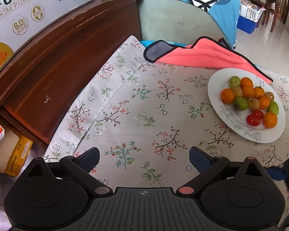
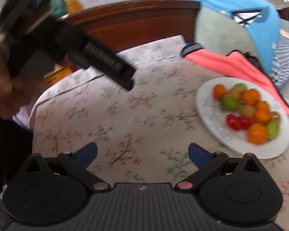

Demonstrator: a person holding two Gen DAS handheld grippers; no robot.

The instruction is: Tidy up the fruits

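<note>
Over a dozen small fruits crowd the white plate near the table's right edge. Both left tongs and right tongs hang apart, empty. You'll find them light, round, likely slippery; pinch each gently across its middle.

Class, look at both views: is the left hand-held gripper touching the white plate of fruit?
Apart. In the left wrist view, the left hand-held gripper is open over bare flowered cloth, with cloth showing between its fingertips and the white plate.
</note>
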